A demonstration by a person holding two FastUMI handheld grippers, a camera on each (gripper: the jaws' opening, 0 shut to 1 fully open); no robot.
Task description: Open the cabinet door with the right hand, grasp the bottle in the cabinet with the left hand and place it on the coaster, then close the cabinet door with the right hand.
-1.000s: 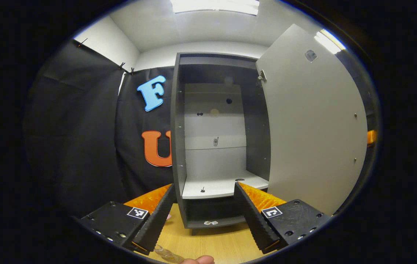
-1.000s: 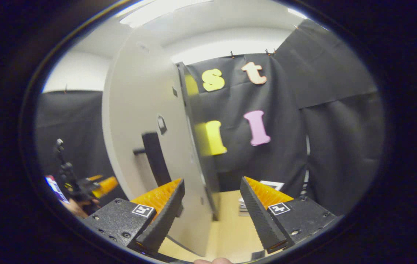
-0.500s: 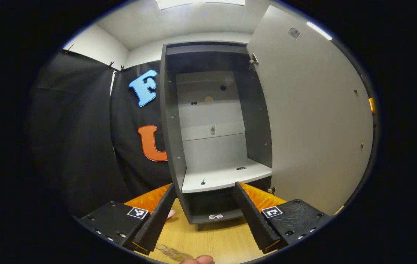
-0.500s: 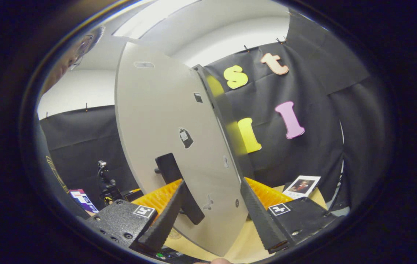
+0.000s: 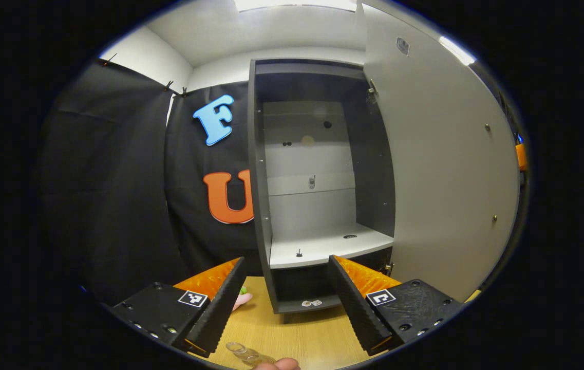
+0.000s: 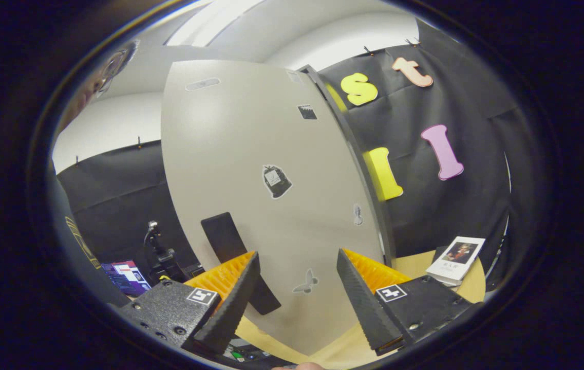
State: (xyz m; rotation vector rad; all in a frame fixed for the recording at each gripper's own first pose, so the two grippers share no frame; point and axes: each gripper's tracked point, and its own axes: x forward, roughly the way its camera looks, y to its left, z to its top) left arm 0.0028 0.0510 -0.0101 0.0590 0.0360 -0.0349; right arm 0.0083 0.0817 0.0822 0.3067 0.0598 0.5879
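Cabinet door (image 6: 250, 169) ajar, both claws spread and empty: left claw (image 5: 284, 300) faces cabinet shelf (image 5: 327, 246), right claw (image 6: 297, 298) at door.

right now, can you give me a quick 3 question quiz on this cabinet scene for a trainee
1. True or false: the cabinet door stands open.
2. Multiple choice: what lies on the cabinet's white shelf? A) a tall bottle B) only small dark bits C) a stack of plates
3. Fill in: in the right gripper view, the right gripper faces the door's outer side, with its dark ____ beside the left finger.

Key
1. True; the cabinet inside shows past the swung-out door.
2. B; no bottle stands on that shelf.
3. Handle. The right gripper is open, and so is the left gripper.
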